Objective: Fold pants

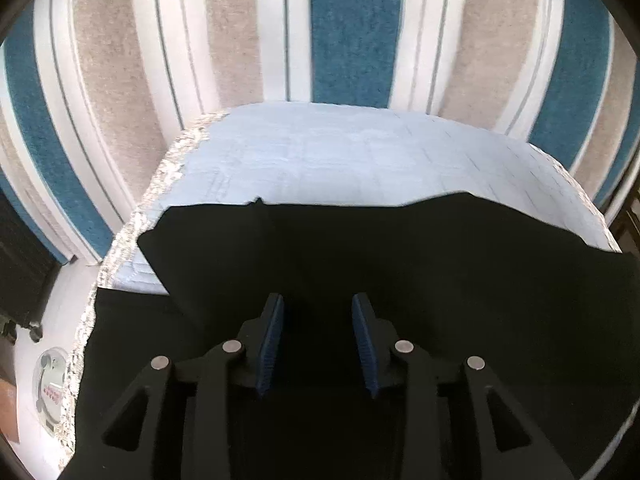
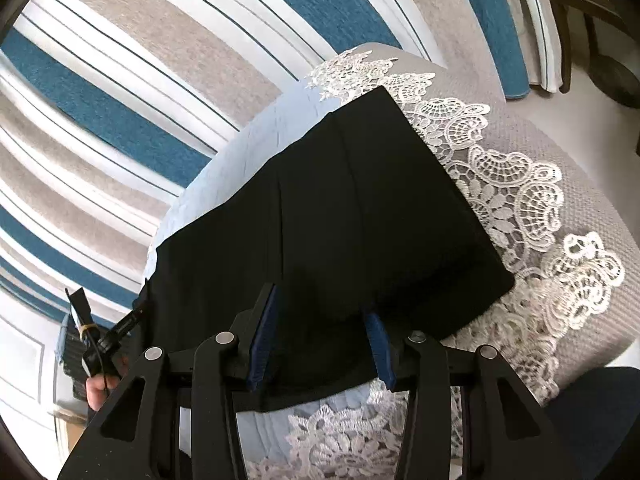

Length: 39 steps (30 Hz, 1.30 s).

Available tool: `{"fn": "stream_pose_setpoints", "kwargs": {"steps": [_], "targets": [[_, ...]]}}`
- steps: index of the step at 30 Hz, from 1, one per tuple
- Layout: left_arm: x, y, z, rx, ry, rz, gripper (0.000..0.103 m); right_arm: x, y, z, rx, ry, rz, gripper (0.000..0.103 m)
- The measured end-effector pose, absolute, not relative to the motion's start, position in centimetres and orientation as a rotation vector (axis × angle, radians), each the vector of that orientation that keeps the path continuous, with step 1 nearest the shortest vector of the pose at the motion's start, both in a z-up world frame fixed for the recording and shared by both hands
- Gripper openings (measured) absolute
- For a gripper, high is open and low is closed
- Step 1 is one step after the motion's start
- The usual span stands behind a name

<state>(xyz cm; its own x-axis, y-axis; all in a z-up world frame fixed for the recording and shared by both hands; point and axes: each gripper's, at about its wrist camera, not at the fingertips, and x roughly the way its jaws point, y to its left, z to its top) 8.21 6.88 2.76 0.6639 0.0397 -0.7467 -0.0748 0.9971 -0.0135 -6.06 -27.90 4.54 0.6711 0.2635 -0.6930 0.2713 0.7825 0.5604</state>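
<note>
The black pants (image 1: pixel 360 248) lie folded on a light blue quilted cloth (image 1: pixel 320 152) that covers a small table. In the right wrist view the pants (image 2: pixel 340 200) form a flat stack with a straight far edge and a corner near the lace. My left gripper (image 1: pixel 318 300) hovers over the near part of the pants, its blue pads (image 1: pixel 272 340) apart with nothing pinched. My right gripper (image 2: pixel 322 304) is also open just above the near edge of the pants, its pads (image 2: pixel 262 340) clear of the fabric.
White lace trim (image 2: pixel 520 200) hangs over the table's right side. A blue, beige and white striped rug (image 1: pixel 352 32) lies beyond the table. A dark chair (image 2: pixel 580 20) stands at the far right. A hand (image 2: pixel 98 390) holding a black device shows at the left.
</note>
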Motion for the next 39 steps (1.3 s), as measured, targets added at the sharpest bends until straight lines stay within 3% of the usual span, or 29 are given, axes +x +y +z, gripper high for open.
{"fn": "stream_pose_setpoints", "kwargs": {"steps": [1,4,11,18,21,26,30,31,33,34,39], "targets": [[8.1,7.2,2.9,-0.056,0.833,0.075,0.018,-6.0,-27.9,4.5,0.694,0.854,-0.003,0.043],[7.5,8.1,2.9,-0.081,0.825,0.08,0.005,-5.8,-28.0,4.5,0.703,0.851,-0.005,0.043],[2.1,12.2,5.5,-0.254,0.692,0.147,0.005,-5.7,-28.4,4.5,0.732,0.848,-0.006,0.043],[-0.8,15.4,3.2,-0.406,0.745,0.134,0.01,-5.6,-28.4,4.5,0.738,0.851,-0.025,0.043],[-0.9,16.6,2.1,-0.503,0.752,0.117,0.031,-5.6,-28.4,4.7,0.737,0.855,-0.03,0.043],[-0.4,17.6,1.4,-0.586,0.731,0.103,0.032,-5.6,-28.4,4.9,0.748,0.849,-0.046,0.043],[0.5,17.5,1.5,-0.571,0.733,0.121,0.031,-5.8,-28.5,5.0,0.76,0.831,-0.074,0.043],[0.7,17.4,1.5,-0.555,0.741,0.136,0.021,-5.9,-28.5,5.1,0.765,0.825,-0.089,0.041],[1.1,17.3,1.6,-0.522,0.754,0.159,0.008,-6.1,-28.5,5.4,0.754,0.819,-0.128,0.03],[1.2,17.3,1.6,-0.52,0.759,0.16,0.006,-6.2,-28.6,5.5,0.738,0.818,-0.158,0.023],[1.1,17.2,2.5,-0.487,0.751,0.144,0.004,-5.6,-29.5,5.5,0.748,0.818,-0.184,0.011]]}}
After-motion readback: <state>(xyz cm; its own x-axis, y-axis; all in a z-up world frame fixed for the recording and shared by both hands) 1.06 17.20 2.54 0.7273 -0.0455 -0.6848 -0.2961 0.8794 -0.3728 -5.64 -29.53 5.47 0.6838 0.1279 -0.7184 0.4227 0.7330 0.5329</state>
